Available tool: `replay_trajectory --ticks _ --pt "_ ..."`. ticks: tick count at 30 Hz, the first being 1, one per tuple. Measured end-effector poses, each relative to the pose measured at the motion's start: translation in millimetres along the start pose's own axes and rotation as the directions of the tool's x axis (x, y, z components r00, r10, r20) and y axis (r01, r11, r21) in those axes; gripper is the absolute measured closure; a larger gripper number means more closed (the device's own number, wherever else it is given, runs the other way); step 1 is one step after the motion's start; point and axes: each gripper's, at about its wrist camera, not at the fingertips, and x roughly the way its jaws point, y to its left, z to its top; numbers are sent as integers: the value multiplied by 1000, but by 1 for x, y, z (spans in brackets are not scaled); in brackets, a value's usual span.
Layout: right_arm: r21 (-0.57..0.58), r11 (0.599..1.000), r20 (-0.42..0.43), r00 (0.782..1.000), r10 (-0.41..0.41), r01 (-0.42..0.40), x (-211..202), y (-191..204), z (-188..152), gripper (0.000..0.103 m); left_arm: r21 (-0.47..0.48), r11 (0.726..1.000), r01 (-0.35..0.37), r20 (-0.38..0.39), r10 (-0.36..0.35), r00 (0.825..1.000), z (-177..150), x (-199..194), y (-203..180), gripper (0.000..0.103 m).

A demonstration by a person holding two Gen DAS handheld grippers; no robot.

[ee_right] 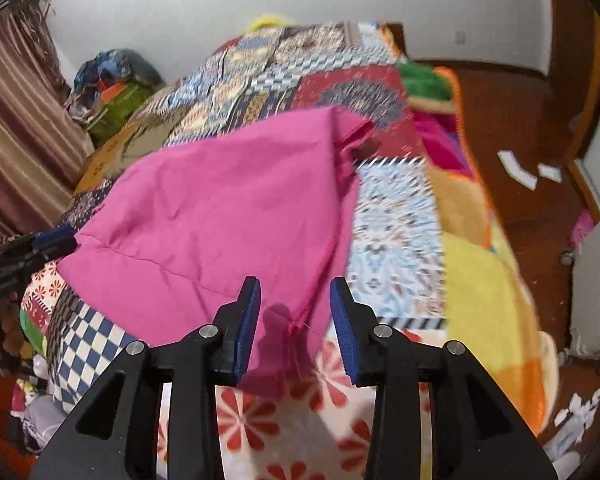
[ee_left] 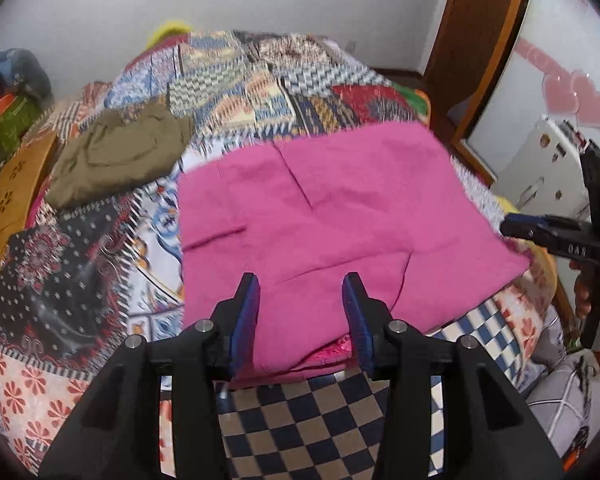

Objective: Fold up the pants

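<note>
The pink pants (ee_left: 332, 216) lie folded in layers on the patchwork bedspread (ee_left: 236, 80). My left gripper (ee_left: 302, 280) is open, its jaws wide apart over the near edge of the pants, where the stacked layers show. My right gripper (ee_right: 294, 284) is open too, with a near corner of the pink pants (ee_right: 228, 216) lying between and under its jaws. In the left wrist view the right gripper (ee_left: 512, 226) sits at the pants' right edge. In the right wrist view the left gripper (ee_right: 66, 238) sits at their left edge.
An olive-green garment (ee_left: 116, 156) lies on the bedspread to the left of the pants. A wooden board (ee_left: 16, 188) borders the bed's left side. A wooden floor (ee_right: 520, 128) with white scraps lies to the right. Bags (ee_right: 112, 80) pile by the wall.
</note>
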Motion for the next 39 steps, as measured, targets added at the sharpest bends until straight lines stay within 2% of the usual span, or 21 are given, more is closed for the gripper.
replay_trajectory --ticks 2,3,7,12,17,19,24,32,39 --pt "-17 1000 -39 999 14 -15 12 1 -4 72 -6 1000 0 -9 0 1000 -5 6 1 59" --pt "-40 999 -48 999 5 -7 15 3 -6 77 -7 1000 4 -7 -4 1000 -7 5 2 59" --pt "-90 996 -56 998 -6 1 7 5 1 77 -8 1000 3 8 -3 1000 3 -3 6 59" --pt "-41 999 40 999 -11 13 -8 -15 35 77 -19 999 -30 90 32 995 39 -17 19 59" --pt "-7 999 105 994 -31 32 3 -31 77 77 -14 994 -109 125 109 986 75 2 30 59" --pt "-5 1000 109 994 -29 30 14 -34 89 77 -24 993 -113 114 115 987 86 15 37 59" --pt "-5 999 90 995 -32 32 44 -38 110 78 -55 994 -95 58 98 993 97 52 53 67" --pt "48 999 14 1000 -14 13 71 -53 112 78 -68 994 -86 -10 85 996 85 84 61 68" --pt "120 991 -7 998 64 -63 80 -71 117 77 -85 994 -74 -21 72 997 80 94 63 67"
